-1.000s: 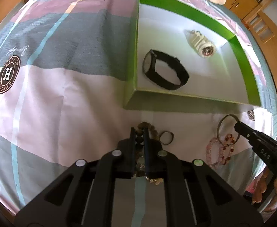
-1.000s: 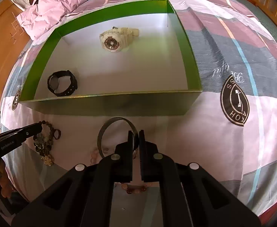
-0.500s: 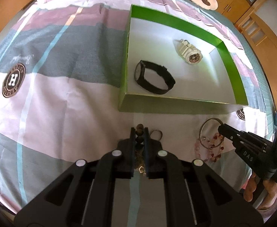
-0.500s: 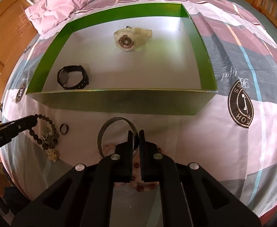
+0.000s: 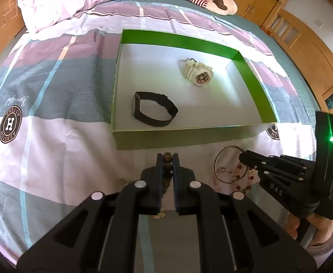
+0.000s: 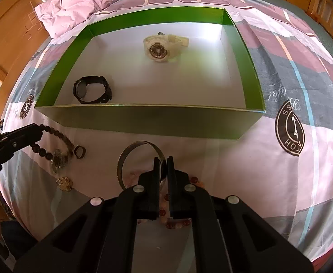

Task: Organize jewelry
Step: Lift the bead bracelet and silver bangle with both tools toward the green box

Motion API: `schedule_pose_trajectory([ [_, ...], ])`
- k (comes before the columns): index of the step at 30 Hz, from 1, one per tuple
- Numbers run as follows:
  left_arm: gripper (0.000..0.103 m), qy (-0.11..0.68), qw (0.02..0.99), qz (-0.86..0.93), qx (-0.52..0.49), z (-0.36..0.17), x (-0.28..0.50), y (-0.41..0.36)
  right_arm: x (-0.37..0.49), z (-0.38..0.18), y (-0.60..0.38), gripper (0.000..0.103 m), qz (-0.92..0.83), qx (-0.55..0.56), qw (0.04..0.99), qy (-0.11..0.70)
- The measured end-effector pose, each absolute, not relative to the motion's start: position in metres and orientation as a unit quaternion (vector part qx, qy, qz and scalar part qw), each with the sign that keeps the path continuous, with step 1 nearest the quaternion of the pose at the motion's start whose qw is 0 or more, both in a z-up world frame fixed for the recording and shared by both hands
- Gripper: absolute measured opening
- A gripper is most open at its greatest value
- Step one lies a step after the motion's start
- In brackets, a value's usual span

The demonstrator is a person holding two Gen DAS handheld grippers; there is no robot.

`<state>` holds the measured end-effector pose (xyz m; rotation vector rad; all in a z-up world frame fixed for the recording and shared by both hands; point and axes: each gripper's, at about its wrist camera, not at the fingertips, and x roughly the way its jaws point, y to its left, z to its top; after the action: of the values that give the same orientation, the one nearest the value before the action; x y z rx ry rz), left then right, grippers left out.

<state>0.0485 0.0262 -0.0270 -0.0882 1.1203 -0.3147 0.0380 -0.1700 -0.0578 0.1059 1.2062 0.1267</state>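
Observation:
A green box [image 5: 253, 91] [image 6: 143, 120] on the bed holds a black watch [image 5: 155, 112] [image 6: 92, 89] and a cream watch [image 5: 197, 72] [image 6: 160, 47]. My left gripper [image 5: 167, 157] [image 6: 38, 132] is shut on a dark bead bracelet [image 5: 167, 159] [image 6: 52, 141] and holds it raised in front of the box. My right gripper [image 6: 163, 161] [image 5: 242, 155] is shut on a silver bangle [image 6: 134, 150] [image 5: 225, 154], also lifted before the box. A pink and red bead bracelet [image 6: 177, 220] [image 5: 241, 177] lies under the right gripper.
A small dark ring [image 6: 79, 152], a metal pendant [image 6: 59, 160] and a gold flower brooch [image 6: 64, 183] lie on the striped bedsheet. A pink duvet [image 5: 71, 0] and a plush toy [image 5: 221, 2] lie at the bed's far end. Wooden cabinets [image 5: 303, 45] stand at right.
Both grippers have risen and pulled back from the sheet, each carrying its piece: the bead bracelet on the left, the silver bangle on the right. The box looks smaller and farther.

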Motion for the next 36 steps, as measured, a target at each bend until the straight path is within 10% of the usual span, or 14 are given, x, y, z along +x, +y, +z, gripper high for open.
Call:
schedule_pose_trajectory([
  [36,0.008,0.406,0.907,-0.089,0.069,0.009,0.021,0.000,0.013,-0.019,-0.156,0.006,0.068,0.001,0.877,0.476],
])
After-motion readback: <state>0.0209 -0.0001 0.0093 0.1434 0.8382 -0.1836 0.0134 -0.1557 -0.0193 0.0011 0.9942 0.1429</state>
